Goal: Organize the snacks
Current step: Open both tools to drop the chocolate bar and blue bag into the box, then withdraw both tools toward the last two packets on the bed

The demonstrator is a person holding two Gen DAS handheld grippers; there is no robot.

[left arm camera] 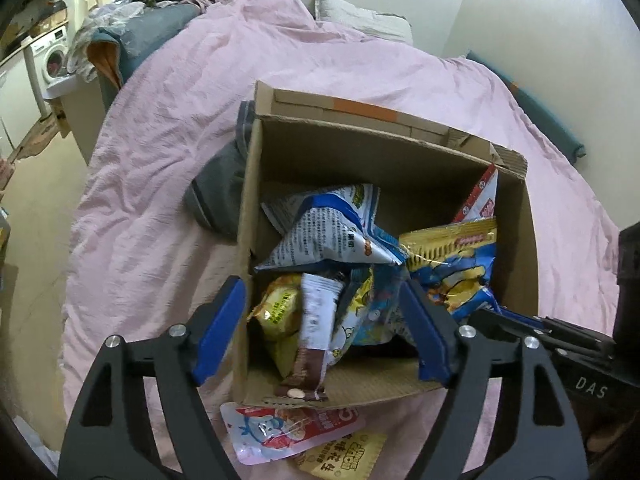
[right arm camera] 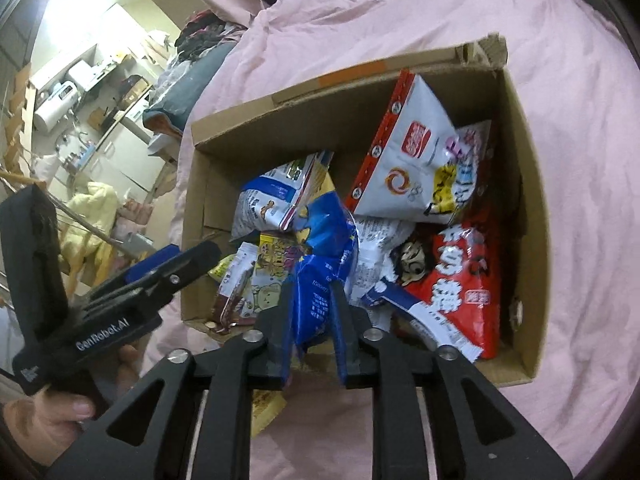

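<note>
An open cardboard box [left arm camera: 400,148] [right arm camera: 256,124] sits on the pink bed and holds several snack packets. My left gripper [left arm camera: 320,320] is open, its blue pads straddling the box's near left corner, empty. A brown and white packet [left arm camera: 312,336] leans on the near wall between the pads. My right gripper [right arm camera: 314,312] is shut on a blue snack bag [right arm camera: 324,264] at the box's near edge. A red bag [right arm camera: 464,280] and a white and red bag [right arm camera: 416,152] lie in the box's right part. A pink pouch [left arm camera: 288,428] and a yellow peanut packet [left arm camera: 340,456] lie on the bed outside the box.
A pink duvet [left arm camera: 168,152] covers the bed around the box. A grey garment [left arm camera: 220,188] lies against the box's left wall. A washing machine [left arm camera: 52,60] and floor are far left; a white wall [left arm camera: 540,40] stands at right. The left gripper body [right arm camera: 120,300] appears in the right wrist view.
</note>
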